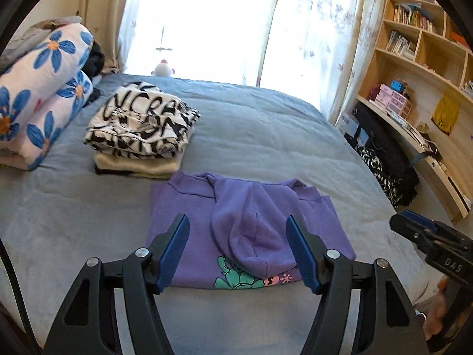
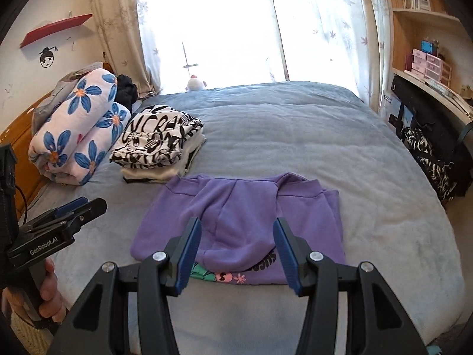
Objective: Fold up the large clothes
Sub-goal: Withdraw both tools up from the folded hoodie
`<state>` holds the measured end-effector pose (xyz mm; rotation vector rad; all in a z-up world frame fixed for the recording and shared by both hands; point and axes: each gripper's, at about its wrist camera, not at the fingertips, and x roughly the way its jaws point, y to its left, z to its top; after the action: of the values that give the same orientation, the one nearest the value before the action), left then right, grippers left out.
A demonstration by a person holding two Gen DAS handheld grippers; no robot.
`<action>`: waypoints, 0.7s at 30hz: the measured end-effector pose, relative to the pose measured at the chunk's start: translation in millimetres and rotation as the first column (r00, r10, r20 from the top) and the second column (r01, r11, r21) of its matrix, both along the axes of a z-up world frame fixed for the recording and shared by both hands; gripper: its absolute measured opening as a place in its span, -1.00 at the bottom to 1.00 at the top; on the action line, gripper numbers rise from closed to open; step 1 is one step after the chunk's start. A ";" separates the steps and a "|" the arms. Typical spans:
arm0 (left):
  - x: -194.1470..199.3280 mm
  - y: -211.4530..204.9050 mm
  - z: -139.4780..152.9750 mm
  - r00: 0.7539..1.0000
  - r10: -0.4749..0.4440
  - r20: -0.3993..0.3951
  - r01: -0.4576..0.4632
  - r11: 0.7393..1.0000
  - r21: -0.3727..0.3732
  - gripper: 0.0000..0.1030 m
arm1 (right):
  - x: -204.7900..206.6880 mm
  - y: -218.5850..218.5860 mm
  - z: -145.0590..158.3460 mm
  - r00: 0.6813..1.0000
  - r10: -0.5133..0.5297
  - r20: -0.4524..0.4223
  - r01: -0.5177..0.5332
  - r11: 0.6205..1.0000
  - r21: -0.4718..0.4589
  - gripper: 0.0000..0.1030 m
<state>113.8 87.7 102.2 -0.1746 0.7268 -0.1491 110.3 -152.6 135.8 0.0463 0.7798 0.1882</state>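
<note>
Hoodie (image 1: 251, 230) lies folded near the finished stack (image 1: 142, 136) (far left), both grippers (image 1: 238, 251) (image 2: 235, 254) open and empty; stacking remains.

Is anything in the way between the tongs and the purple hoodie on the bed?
No, nothing visible. The purple hoodie lies folded on the bed, and both the left tongs and the right tongs hang open above it with only air between. The pile of folded clothes sits farther back, off to the side.

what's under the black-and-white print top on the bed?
The black-and-white print top caps a stack: a cream folded layer, then a dark edge. Anything deeper is covered.
</note>
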 end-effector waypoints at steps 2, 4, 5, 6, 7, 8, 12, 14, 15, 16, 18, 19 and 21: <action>-9.9 6.2 5.3 1.000 0.012 -0.001 -0.012 1.000 -0.004 0.38 | -8.1 2.6 9.3 1.000 0.008 -0.007 -0.008 1.000 0.008 0.00; -18.4 11.3 5.9 1.000 0.014 -0.009 -0.014 1.000 -0.013 0.39 | -15.6 6.0 14.6 1.000 0.017 -0.015 -0.016 1.000 0.006 0.00; -22.3 13.9 3.2 1.000 0.008 -0.024 -0.008 1.000 -0.017 0.39 | -18.8 8.5 15.1 0.999 0.023 -0.024 -0.023 1.000 0.003 0.00; -23.7 13.6 0.1 0.999 0.007 -0.035 -0.008 1.000 -0.019 0.39 | -20.9 11.2 14.2 0.999 0.032 -0.032 -0.032 0.999 0.002 0.01; -26.1 15.3 -4.2 0.999 0.008 -0.049 -0.009 1.000 -0.020 0.39 | -23.5 13.9 13.1 0.998 0.041 -0.040 -0.042 0.999 -0.002 0.01; -27.5 16.7 -10.4 0.998 0.010 -0.067 -0.012 1.000 -0.020 0.39 | -25.1 16.3 10.5 0.998 0.050 -0.045 -0.050 0.999 -0.008 0.01; -26.2 21.2 -43.6 0.989 0.016 -0.144 -0.019 1.000 -0.019 0.39 | -25.6 30.3 -14.4 0.992 0.087 -0.092 -0.091 0.995 -0.039 0.02; -22.2 25.4 -66.1 0.980 0.025 -0.198 -0.032 0.999 -0.030 0.39 | -22.7 35.2 -29.2 0.988 0.090 -0.122 -0.096 0.995 -0.040 0.02; -21.0 27.8 -78.1 0.975 0.029 -0.218 -0.039 0.998 -0.044 0.39 | -20.6 36.1 -38.5 0.988 0.088 -0.131 -0.093 0.995 -0.035 0.02; -19.0 32.6 -92.4 0.970 0.029 -0.240 -0.047 0.996 -0.070 0.39 | -17.8 37.2 -50.8 0.988 0.083 -0.132 -0.088 0.996 -0.034 0.02; -16.5 39.5 -114.6 0.963 0.029 -0.269 -0.063 0.991 -0.117 0.39 | -11.8 39.1 -68.8 0.988 0.064 -0.141 -0.072 0.996 -0.051 0.02; -15.0 43.1 -127.5 0.960 0.028 -0.277 -0.070 0.987 -0.142 0.39 | -10.1 39.8 -74.4 0.989 0.057 -0.138 -0.065 0.996 -0.055 0.02; -12.2 48.1 -147.9 0.955 0.036 -0.294 -0.090 0.981 -0.171 0.39 | -4.9 40.0 -88.5 0.991 0.041 -0.127 -0.048 0.997 -0.053 0.02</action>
<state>101.6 135.8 -45.7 -0.4015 0.9996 -0.1300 105.4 -112.6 47.4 -0.0122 0.9125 0.2072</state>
